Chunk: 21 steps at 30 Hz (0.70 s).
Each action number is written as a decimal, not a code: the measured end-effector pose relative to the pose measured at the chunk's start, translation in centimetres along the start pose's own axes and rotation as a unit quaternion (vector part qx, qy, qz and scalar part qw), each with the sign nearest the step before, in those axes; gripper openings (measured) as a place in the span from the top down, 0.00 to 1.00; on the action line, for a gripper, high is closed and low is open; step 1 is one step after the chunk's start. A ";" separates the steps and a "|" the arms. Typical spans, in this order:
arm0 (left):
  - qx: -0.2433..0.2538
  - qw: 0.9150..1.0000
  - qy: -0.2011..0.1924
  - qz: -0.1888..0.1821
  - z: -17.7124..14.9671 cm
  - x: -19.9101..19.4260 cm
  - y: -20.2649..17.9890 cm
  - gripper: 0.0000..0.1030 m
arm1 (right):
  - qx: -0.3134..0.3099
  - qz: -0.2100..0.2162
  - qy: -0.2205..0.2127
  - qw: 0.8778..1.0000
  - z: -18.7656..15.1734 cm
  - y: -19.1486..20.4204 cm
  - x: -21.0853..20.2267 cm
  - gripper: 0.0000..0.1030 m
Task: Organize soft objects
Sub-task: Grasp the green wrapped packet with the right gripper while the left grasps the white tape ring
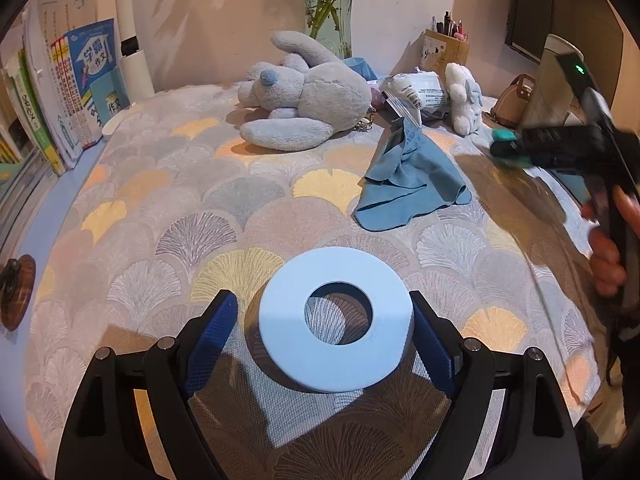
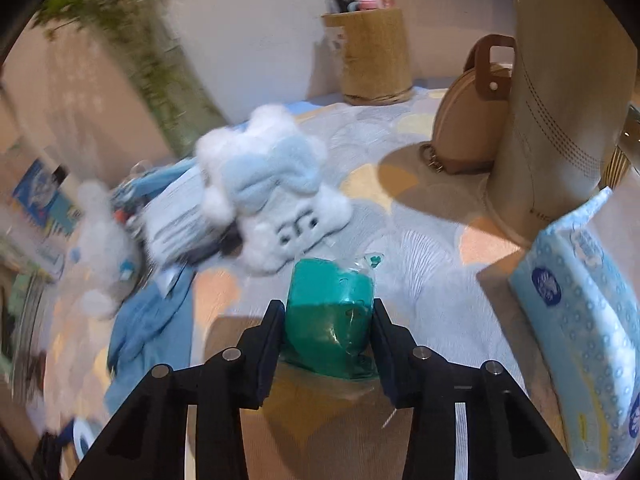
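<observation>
- Right gripper (image 2: 326,320): black two-finger tool held in a person's hand (image 1: 608,248); its jaws are clamped on a teal soft block in clear plastic wrap (image 2: 330,316), one pad pressed to each side. Whether the block is clear of the cloth I cannot tell.
- Left gripper (image 1: 322,344): black, blue-padded fingers (image 1: 210,330) standing apart either side of a pale blue foam ring (image 1: 336,320); the right-side pad is close against the ring, the other shows a gap, so no grip is evident. The ring lies flat on the fan-patterned tablecloth (image 1: 160,208).
- Taking the foam ring as landmark: beyond it and a little right, a crumpled blue cloth (image 1: 408,184); further beyond, a large grey-blue plush rabbit (image 1: 308,96) on its side.
- Right of the rabbit, a white printed packet (image 1: 416,88) and a small white fluffy plush with a pale blue bow (image 2: 272,184); the teal block is just in front of that plush.
- Far from the ring, at the right edge: a blue-and-white tissue pack (image 2: 580,320), a tan round handbag (image 2: 468,120), a woven pen holder (image 2: 376,52).
- Step in hand, as I judge it: the teal block is secured for carrying. Next it needs lifting and moving to its grouping spot; the left gripper would have to close on the ring before moving it.
</observation>
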<state>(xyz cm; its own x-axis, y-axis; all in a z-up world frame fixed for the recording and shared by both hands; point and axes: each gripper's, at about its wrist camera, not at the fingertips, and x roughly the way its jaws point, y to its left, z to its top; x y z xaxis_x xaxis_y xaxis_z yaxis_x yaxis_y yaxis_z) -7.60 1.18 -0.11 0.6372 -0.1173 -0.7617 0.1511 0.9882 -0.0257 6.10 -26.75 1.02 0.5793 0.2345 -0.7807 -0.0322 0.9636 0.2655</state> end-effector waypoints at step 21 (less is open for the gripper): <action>-0.016 1.000 -0.007 0.001 -0.9 -1.4 -0.9 0.37 | -0.154 0.079 0.015 0.985 -10.1 -0.8 -7.2 0.43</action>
<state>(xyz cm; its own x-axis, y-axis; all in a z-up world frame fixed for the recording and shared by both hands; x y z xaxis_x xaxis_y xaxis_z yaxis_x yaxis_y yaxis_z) -9.26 0.52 0.41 0.6478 -0.1169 -0.7528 0.1267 0.9909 -0.0448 -6.27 -27.95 0.72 0.5229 0.3846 -0.7607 -0.3691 0.9066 0.2046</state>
